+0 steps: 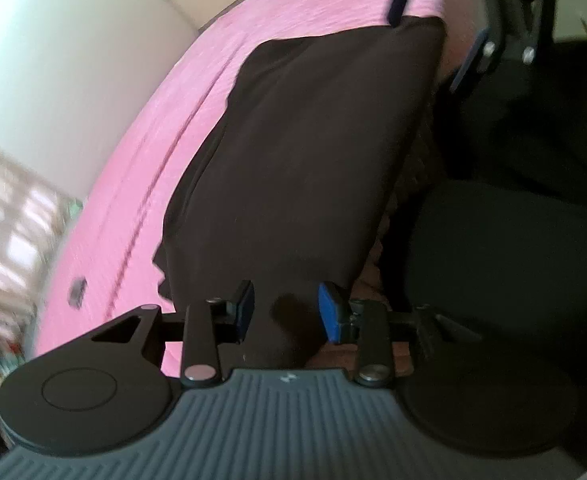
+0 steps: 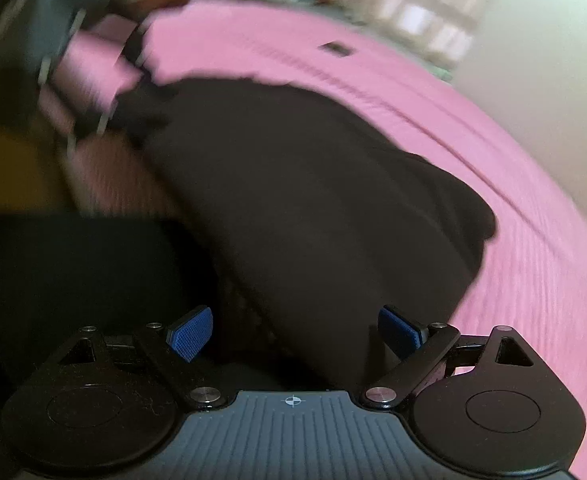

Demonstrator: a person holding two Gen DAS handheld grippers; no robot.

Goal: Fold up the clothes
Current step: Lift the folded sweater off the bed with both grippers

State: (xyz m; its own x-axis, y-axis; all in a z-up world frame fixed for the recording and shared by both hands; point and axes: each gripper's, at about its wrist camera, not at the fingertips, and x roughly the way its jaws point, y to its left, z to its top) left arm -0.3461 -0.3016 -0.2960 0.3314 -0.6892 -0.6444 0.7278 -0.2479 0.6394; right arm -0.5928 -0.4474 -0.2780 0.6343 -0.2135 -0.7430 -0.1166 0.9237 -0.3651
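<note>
A dark brown garment [image 1: 313, 160] lies folded into a long strip on the pink bed sheet [image 1: 165, 132]. My left gripper [image 1: 287, 312] sits over its near end. Its blue pads [image 1: 330, 312] stand a little apart, with the cloth lying between them and no visible pinch. In the right wrist view the same garment [image 2: 313, 200] spreads under my right gripper [image 2: 295, 330], whose jaws stand wide open around nothing. The right gripper [image 1: 431, 40] also shows at the strip's far end in the left wrist view. The left gripper [image 2: 109, 84] appears blurred at the top left of the right wrist view.
The pink sheet [image 2: 513, 184] runs out to a pale wall [image 1: 53, 40]. A small dark tag [image 1: 78, 290] lies on the sheet. A large dark shape [image 1: 513, 260] fills the bed's near edge beside the garment. Blurred room clutter [image 1: 5, 240] shows at the side.
</note>
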